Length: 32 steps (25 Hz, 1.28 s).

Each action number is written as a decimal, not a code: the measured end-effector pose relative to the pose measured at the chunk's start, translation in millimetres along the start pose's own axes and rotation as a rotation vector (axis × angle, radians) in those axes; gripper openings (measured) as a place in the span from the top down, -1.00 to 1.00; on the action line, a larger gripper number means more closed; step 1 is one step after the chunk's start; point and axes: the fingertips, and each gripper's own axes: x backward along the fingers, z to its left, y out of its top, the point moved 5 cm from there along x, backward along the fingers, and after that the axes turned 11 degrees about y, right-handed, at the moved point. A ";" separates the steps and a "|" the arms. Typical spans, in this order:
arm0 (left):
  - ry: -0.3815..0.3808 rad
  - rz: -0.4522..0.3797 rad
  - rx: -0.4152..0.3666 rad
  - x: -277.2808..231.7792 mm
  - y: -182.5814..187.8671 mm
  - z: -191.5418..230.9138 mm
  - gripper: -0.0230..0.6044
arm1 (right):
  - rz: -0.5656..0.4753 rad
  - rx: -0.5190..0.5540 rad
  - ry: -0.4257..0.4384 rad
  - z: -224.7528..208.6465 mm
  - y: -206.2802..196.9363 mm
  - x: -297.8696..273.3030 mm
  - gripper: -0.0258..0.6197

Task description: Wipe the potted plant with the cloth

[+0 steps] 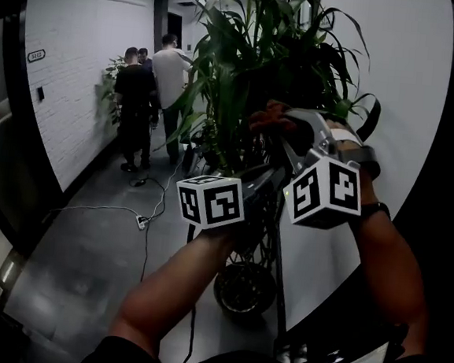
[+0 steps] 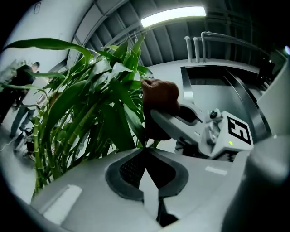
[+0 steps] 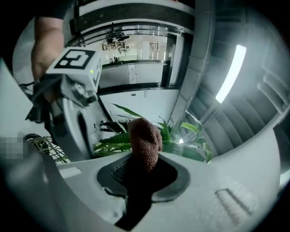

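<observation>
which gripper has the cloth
The right gripper: the brown cloth is clamped between its jaws. The left gripper is shut, with no cloth.

Your floor (image 1: 86, 259) is bare grey concrete, a corridor running off toward the upper left. The potted plant (image 1: 247, 91) stands on it in a dark round pot (image 1: 245, 291), just beside the white wall (image 1: 401, 89). A white cable (image 1: 90, 207) runs across the concrete to a small white plug block (image 1: 140, 222), well left of the pot. A thin dark cable (image 1: 144, 256) leaves the same spot. Further down the corridor, several people (image 1: 143, 98) stand on the floor. A second plant (image 1: 109, 87) is next to them by the brick wall, its base hidden.
</observation>
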 end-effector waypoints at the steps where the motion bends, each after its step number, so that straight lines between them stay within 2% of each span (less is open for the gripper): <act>1: -0.001 0.009 0.001 1.6 -2.8 0.2 0.87 | 0.019 0.004 -0.004 -8.0 -4.2 -8.7 0.73; 4: -0.004 0.028 -0.012 5.3 -9.0 -1.4 0.87 | 0.068 -0.011 0.018 -28.6 -22.1 -31.6 0.73; 7: 0.006 0.034 -0.021 11.3 -12.7 2.6 0.87 | 0.064 -0.054 0.096 -31.5 -29.8 -50.4 0.73; 10: 0.007 0.045 -0.019 14.4 -16.2 7.5 0.87 | 0.069 -0.034 0.171 -17.0 -30.2 -60.5 0.73; 14: 0.005 0.076 -0.051 15.4 -25.0 11.1 0.87 | 0.086 0.029 0.207 7.5 -27.8 -57.1 0.73; 19: -0.005 0.112 -0.102 17.8 -36.4 14.5 0.87 | 0.087 0.058 0.260 33.8 -24.0 -42.0 0.73; 26: -0.029 0.134 -0.187 14.8 -44.8 20.4 0.87 | 0.070 -0.017 0.444 67.5 -31.4 -27.8 0.73; 32: -0.035 0.142 -0.209 14.4 -45.2 24.7 0.87 | 0.059 -0.026 0.569 95.4 -23.9 -11.1 0.73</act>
